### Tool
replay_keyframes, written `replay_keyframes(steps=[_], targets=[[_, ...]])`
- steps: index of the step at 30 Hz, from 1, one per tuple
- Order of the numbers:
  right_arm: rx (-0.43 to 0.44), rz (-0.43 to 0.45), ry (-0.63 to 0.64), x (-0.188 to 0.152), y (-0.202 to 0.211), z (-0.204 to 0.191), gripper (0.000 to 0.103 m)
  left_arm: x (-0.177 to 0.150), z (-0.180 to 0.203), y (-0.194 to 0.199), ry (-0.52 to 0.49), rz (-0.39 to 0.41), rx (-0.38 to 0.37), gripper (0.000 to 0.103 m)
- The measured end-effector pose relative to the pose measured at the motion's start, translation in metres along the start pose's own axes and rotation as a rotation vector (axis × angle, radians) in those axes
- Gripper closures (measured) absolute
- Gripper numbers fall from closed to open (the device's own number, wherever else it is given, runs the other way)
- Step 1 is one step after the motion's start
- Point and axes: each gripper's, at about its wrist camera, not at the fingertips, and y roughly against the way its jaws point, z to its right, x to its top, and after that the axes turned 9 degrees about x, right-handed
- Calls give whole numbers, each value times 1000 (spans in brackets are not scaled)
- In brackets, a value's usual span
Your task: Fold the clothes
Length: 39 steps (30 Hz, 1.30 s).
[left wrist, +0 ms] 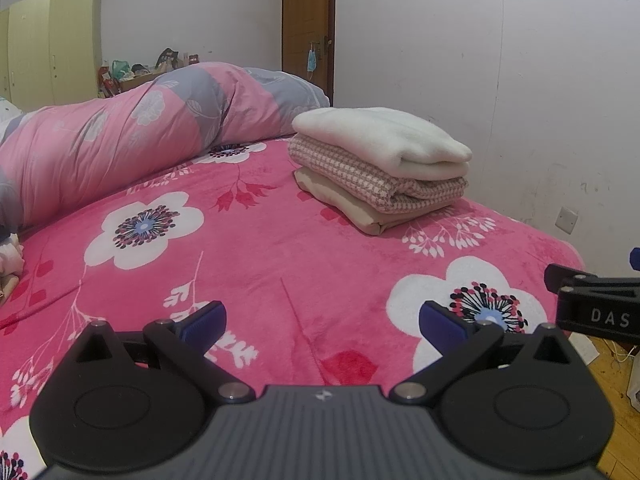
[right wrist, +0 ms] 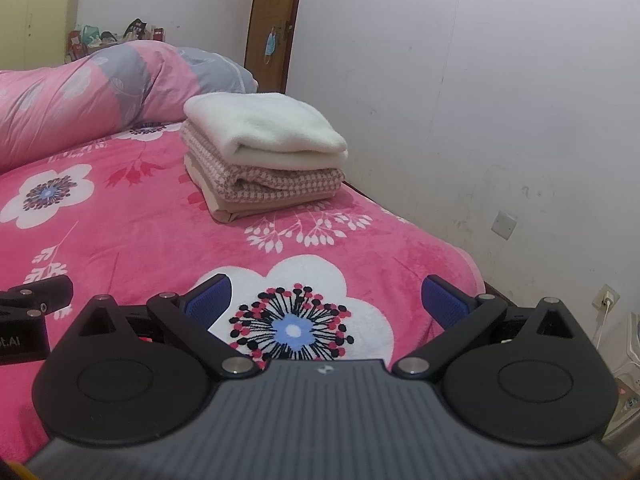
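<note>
A neat stack of three folded clothes (left wrist: 380,164) (right wrist: 264,156) rests on the pink flowered bedspread (left wrist: 248,264) (right wrist: 132,236) near the wall: a cream fleece on top, a pink-checked piece in the middle, a beige one underneath. My left gripper (left wrist: 322,326) hovers low over the bedspread, well short of the stack, open with nothing between its blue pads. My right gripper (right wrist: 326,298) is also open and empty, above a white flower print. Part of the right gripper shows at the right edge of the left wrist view, and part of the left gripper at the left edge of the right wrist view.
A rolled pink and grey quilt (left wrist: 132,132) (right wrist: 88,96) lies along the far side of the bed. More bunched cloth (left wrist: 10,268) sits at the left edge. The white wall (left wrist: 500,80) runs close behind the stack, with a brown door (left wrist: 306,28) beyond. The bed's corner (right wrist: 460,264) drops to the floor at right.
</note>
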Motion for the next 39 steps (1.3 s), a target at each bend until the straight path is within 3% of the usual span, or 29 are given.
replay_keyframes(steps=[39], targets=[[-12,-9,13,-1,-6,-5,1,-3,-4,-3,8,-9,-1,0]])
